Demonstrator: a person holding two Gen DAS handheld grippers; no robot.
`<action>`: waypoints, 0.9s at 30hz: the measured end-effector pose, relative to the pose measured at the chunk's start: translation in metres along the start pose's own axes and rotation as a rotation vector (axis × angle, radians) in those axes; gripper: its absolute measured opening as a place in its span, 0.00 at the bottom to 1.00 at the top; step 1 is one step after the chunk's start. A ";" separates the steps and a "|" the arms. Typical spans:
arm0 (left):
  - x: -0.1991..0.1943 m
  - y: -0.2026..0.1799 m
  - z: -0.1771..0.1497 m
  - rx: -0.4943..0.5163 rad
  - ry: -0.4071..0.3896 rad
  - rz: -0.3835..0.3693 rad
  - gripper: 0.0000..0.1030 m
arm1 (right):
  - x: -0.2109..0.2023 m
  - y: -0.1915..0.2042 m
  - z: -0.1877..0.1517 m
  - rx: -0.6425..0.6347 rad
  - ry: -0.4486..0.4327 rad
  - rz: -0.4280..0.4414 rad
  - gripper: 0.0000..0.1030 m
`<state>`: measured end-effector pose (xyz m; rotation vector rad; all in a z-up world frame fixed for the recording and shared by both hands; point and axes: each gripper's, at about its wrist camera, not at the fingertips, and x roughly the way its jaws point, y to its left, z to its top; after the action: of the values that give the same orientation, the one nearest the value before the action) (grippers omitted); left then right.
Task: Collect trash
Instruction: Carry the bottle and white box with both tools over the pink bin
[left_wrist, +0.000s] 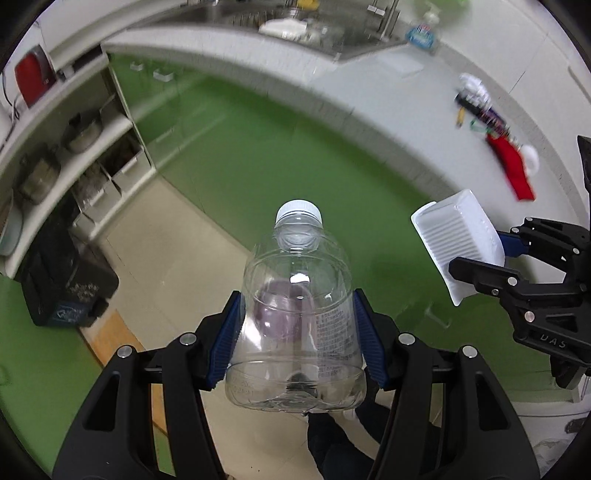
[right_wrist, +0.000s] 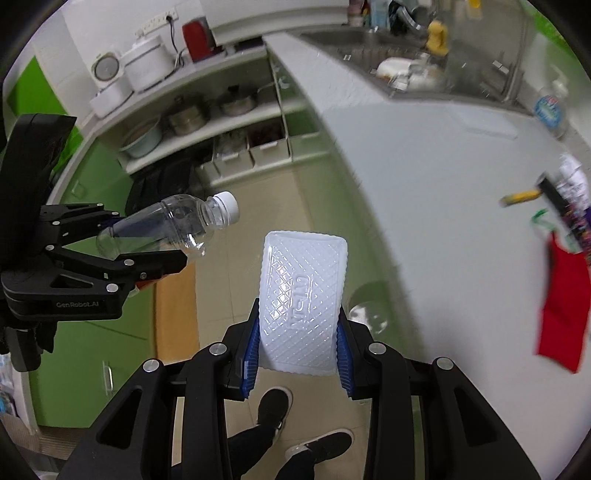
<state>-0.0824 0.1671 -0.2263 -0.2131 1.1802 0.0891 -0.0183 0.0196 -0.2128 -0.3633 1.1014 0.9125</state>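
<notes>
Both pieces of trash are already in your hands and clear of the worktop (right_wrist: 424, 155), so what matters now is where each one points, since neither view shows a bin to aim for.

Your left gripper (left_wrist: 299, 332) is clamped on the clear plastic bottle (left_wrist: 299, 306). The blue fingers (left_wrist: 225, 343) press its lower body from 9 and 3 o'clock. The bottle's long axis runs straight ahead along the fingers, toward 12 o'clock, with the white cap (left_wrist: 299, 210) leading and the base nearest your hand. The bottle looks empty, so I judge it light and easy to squash if you squeeze harder.

Your right gripper (right_wrist: 299, 347) is clenched on the white plastic tray (right_wrist: 303, 302). Its fingers (right_wrist: 251, 354) pinch the two long edges near the close end, and the long axis again runs toward 12 o'clock, beyond the fingertips.

From the left camera the tray sits at about 3 o'clock; from the right camera the bottle sits at about 9 o'clock. The two are side by side but apart, not touching. Neither hand looks clearly nearer to any drop point.

Writing: the left gripper's body reads "GenRobot.AI" in the right view. The tray's underside has raised letters, too soft to read. The bottle carries fine printed text that is too small to make out. Your shoes (right_wrist: 273, 406) show on the tiled floor (right_wrist: 236, 206) below.
</notes>
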 end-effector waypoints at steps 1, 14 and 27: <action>0.009 0.002 -0.002 -0.002 0.011 -0.004 0.57 | 0.011 0.001 -0.002 0.003 0.013 0.002 0.33; 0.172 0.025 -0.035 0.009 0.134 -0.063 0.57 | 0.103 -0.001 -0.030 -0.013 0.068 -0.039 0.33; 0.285 0.021 -0.046 0.036 0.208 -0.050 0.57 | 0.148 -0.008 -0.066 -0.005 0.103 -0.058 0.33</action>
<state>-0.0191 0.1658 -0.5089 -0.2233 1.3818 0.0016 -0.0301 0.0377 -0.3731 -0.4483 1.1769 0.8527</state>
